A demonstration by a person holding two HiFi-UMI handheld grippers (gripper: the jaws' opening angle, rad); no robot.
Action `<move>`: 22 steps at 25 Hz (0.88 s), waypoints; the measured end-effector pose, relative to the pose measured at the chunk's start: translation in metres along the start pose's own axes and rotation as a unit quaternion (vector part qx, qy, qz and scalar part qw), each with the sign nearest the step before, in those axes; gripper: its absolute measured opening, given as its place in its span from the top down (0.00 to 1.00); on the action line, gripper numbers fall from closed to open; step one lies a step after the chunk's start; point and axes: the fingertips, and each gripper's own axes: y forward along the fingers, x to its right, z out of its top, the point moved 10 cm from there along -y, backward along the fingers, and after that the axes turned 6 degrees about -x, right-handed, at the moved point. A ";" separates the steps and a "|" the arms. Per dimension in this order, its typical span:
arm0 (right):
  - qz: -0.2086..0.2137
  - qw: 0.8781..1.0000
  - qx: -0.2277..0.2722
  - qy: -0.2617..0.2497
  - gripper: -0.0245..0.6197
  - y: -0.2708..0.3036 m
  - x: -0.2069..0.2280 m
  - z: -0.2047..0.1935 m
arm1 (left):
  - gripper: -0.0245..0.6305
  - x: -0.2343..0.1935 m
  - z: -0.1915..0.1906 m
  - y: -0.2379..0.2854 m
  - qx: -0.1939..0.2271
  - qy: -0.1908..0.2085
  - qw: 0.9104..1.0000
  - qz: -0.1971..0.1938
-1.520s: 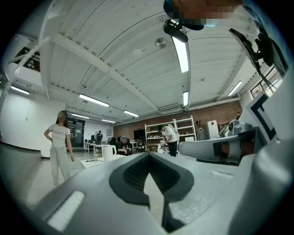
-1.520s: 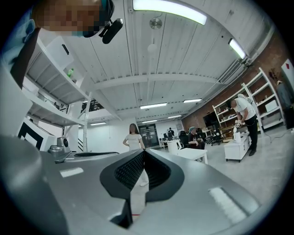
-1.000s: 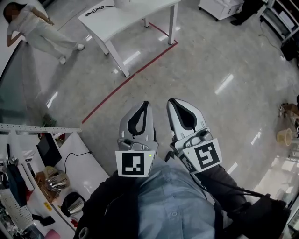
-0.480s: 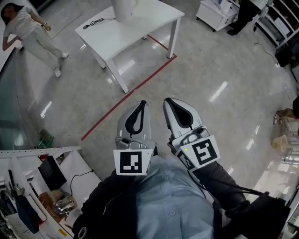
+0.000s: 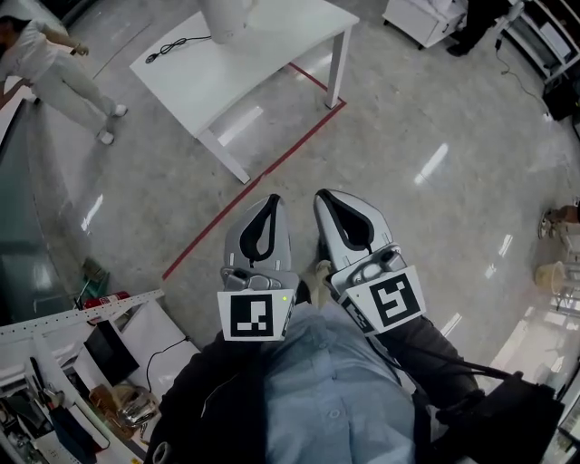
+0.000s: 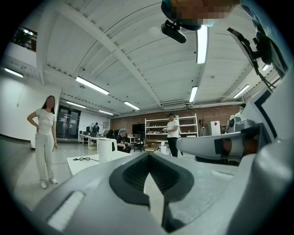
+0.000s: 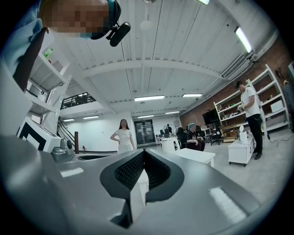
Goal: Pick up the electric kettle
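The white electric kettle [image 5: 228,16] stands on a white table [image 5: 263,63] at the top of the head view, cut off by the frame edge. It is small and distant in the left gripper view [image 6: 106,149] and the right gripper view [image 7: 169,144]. My left gripper [image 5: 270,203] and right gripper [image 5: 327,198] are held side by side close to my body, over bare floor and well short of the table. Both are shut with nothing between the jaws, as each gripper's own view confirms for the left gripper [image 6: 148,156] and the right gripper [image 7: 143,152].
A black cable [image 5: 172,44] lies on the table left of the kettle. A red tape line [image 5: 258,168] crosses the floor between me and the table. A person in white [image 5: 54,72] stands top left. A cluttered desk [image 5: 100,381] is at lower left, and a white cabinet [image 5: 421,18] at top right.
The table and kettle have drawn nearer and shifted in the head view as I step forward. The cluttered desk slides back. Both grippers stay shut in the same posture.
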 end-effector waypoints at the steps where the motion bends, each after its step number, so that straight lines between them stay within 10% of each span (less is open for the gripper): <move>1: 0.001 1.000 -0.001 0.002 0.92 0.007 0.009 0.000 | 0.96 -0.001 0.000 0.011 -0.002 0.001 1.000 0.001; 22: 0.079 0.997 0.010 -0.008 0.92 0.131 0.150 0.052 | 0.96 -0.023 0.053 0.172 0.021 0.018 0.997 0.075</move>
